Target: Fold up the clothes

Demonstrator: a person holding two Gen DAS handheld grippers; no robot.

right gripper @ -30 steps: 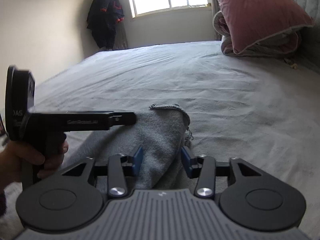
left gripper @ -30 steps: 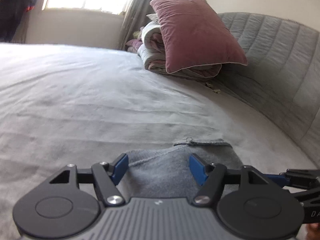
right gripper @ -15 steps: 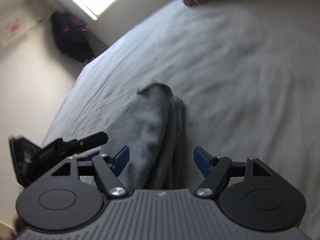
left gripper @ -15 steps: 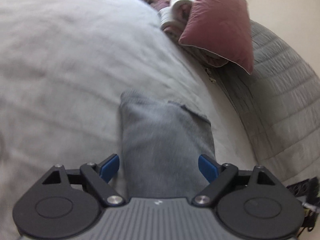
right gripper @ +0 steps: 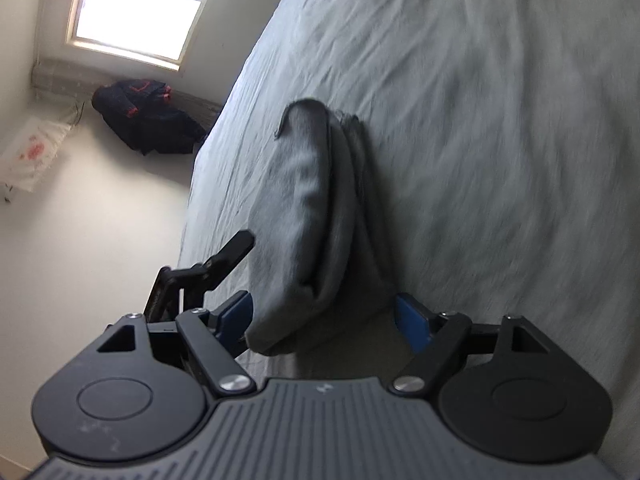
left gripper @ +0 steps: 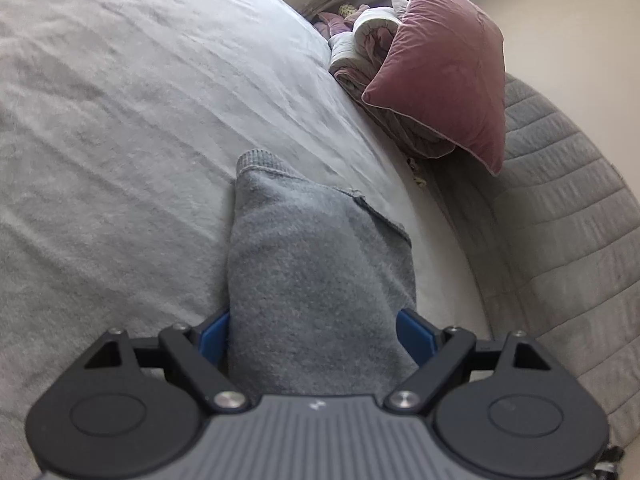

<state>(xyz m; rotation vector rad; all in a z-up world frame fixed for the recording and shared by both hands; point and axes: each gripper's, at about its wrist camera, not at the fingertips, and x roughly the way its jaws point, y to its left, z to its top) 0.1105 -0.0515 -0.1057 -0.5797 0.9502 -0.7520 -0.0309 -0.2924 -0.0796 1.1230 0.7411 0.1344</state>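
A folded grey fleece garment (left gripper: 316, 264) lies on the grey bed sheet (left gripper: 120, 120). My left gripper (left gripper: 316, 336) is open, its blue pads (left gripper: 214, 338) spread wide on either side of the garment's near end. In the right wrist view the same garment (right gripper: 316, 220) lies in a thick folded bundle. My right gripper (right gripper: 328, 316) is open too, its blue pads (right gripper: 412, 322) apart around the bundle's near end. Part of the left gripper (right gripper: 208, 272) shows to the left of the bundle.
A mauve pillow (left gripper: 444, 68) leans on rolled bedding (left gripper: 360, 44) at the head of the bed, against a grey quilted headboard (left gripper: 560, 208). A dark jacket (right gripper: 144, 120) hangs by the window (right gripper: 136, 4). The bed edge (right gripper: 192, 184) runs left of the garment.
Both grippers have opened wide, let go of the garment and tilted. The garment now lies on the sheet as a folded bundle.
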